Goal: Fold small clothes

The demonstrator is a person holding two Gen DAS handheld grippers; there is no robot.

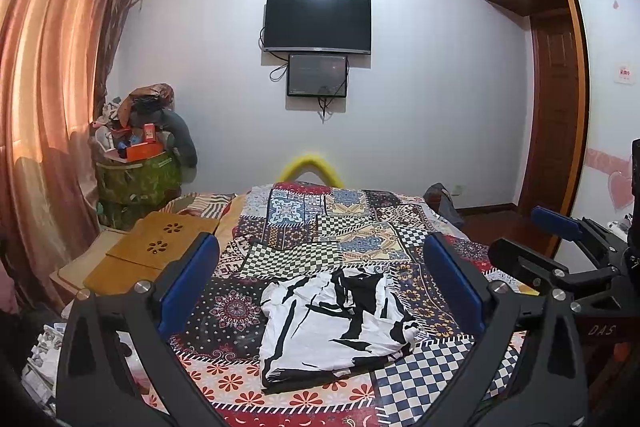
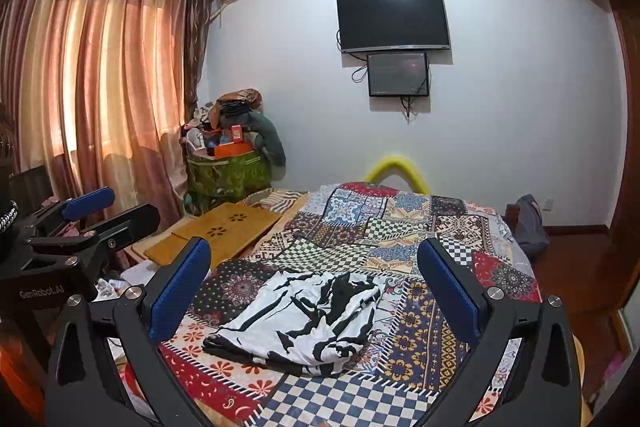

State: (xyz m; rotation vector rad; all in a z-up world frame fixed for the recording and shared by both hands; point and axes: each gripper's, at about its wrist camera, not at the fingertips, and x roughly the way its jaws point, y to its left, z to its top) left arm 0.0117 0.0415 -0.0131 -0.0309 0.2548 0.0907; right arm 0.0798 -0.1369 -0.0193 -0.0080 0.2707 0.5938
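Observation:
A small white garment with black streaks (image 1: pixel 332 323) lies folded and a little rumpled on the patchwork bedspread (image 1: pixel 320 227); it also shows in the right wrist view (image 2: pixel 304 323). My left gripper (image 1: pixel 320 267) is open and empty, held above and short of the garment. My right gripper (image 2: pixel 314 267) is open and empty, likewise back from the garment. The right gripper shows at the right edge of the left wrist view (image 1: pixel 532 239). The left gripper shows at the left edge of the right wrist view (image 2: pixel 108 211).
A wooden lap tray (image 1: pixel 160 247) lies on the bed's left side. A green bin piled with clutter (image 1: pixel 136 171) stands in the far left corner by the curtains. A yellow loop (image 1: pixel 310 167) rises at the bed's far end. A wardrobe (image 1: pixel 560 107) stands at the right.

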